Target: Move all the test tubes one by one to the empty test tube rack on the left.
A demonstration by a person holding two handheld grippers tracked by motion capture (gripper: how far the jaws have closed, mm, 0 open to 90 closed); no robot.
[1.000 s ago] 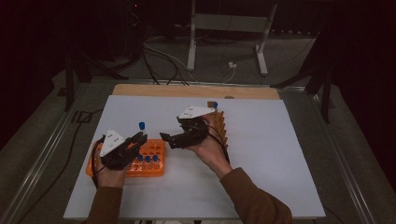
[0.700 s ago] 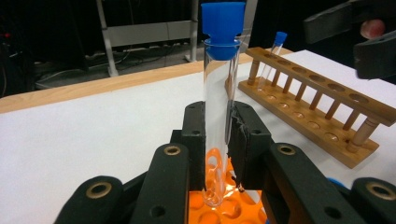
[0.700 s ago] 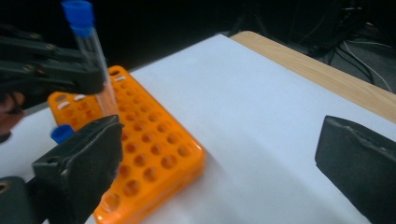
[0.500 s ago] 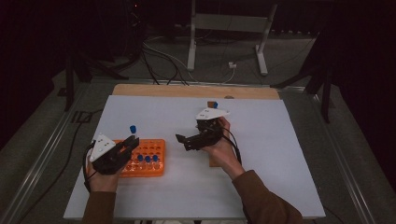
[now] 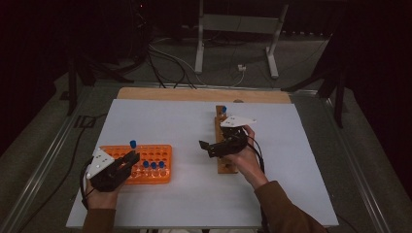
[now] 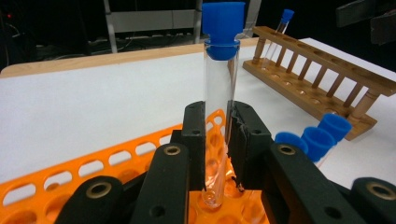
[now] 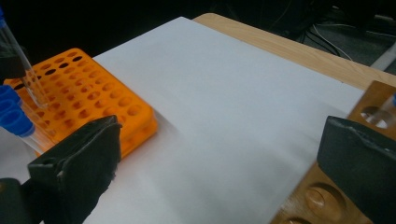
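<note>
Tube held over orange rack, right gripper empty

Left gripper [image 6: 217,140], near the table's front-left corner, has its black jaws closed on a clear glass test tube with a blue screw cap [image 6: 220,88]. Tube stands upright, gripped at its lower part, its rounded bottom just above or in a hole of the orange plastic tube rack [image 6: 51,186]; contact with the rack cannot be told. Three more blue-capped tubes [image 6: 313,140] stand in that rack just beside the held one. Rack lies on the white table surface [image 5: 194,126] toward its front-left, long side parallel to the front edge.

Right gripper [image 5: 219,145] is right of the table's centre, its jaws spread wide, having just been opening, with nothing between them. It points across toward the orange rack, well apart from it. Beneath it lies a long wooden test tube rack [image 5: 225,162], running front to back. One blue-capped tube [image 5: 223,112] stands at that rack's far end.
</note>
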